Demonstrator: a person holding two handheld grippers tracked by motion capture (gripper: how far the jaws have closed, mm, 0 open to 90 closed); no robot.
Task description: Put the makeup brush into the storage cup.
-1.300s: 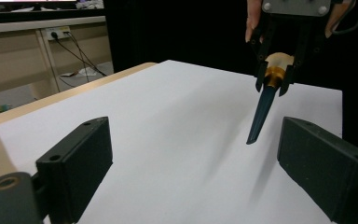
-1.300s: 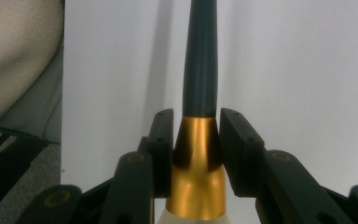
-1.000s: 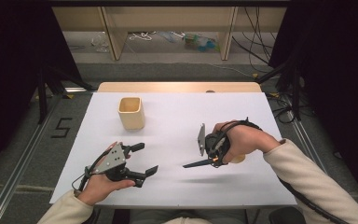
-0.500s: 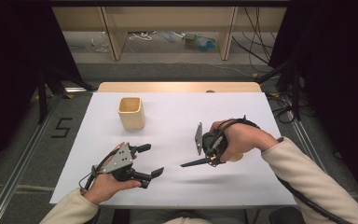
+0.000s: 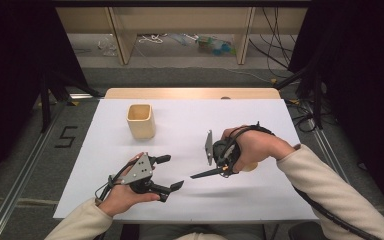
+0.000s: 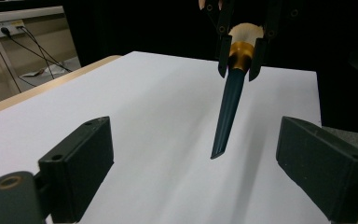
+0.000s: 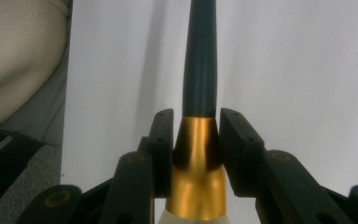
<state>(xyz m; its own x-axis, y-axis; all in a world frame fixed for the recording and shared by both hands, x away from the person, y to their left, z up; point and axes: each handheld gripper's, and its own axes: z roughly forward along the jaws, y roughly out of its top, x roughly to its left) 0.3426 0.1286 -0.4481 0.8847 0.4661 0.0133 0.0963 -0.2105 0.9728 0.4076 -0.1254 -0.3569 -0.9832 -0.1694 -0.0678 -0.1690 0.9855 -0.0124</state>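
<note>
Brush with a long dark tapering handle (image 5: 207, 174), a shiny gold metal collar and a pale cream head sits clamped in the right tool (image 5: 223, 160), whose two black jaws press on either side of the gold collar (image 7: 196, 154), as the right gripper view shows. From there the handle (image 7: 200, 56) runs straight out past the jaw tips, thinning to a slanted flat end; in the high view it points toward the person's left and hangs above the white surface (image 5: 190, 125) without touching it. The left tool (image 5: 169, 172) is held low over the near edge of the surface with its jaws spread wide and nothing between them; in the left gripper view the brush handle (image 6: 228, 112) slants down into the gap ahead of them, apart from both. Compared with half a second ago, the left tool has crept slightly toward the brush tip, while the right tool has barely shifted. Farther back on the left stands a pale wooden square cup (image 5: 141, 121), well apart from both tools.
</note>
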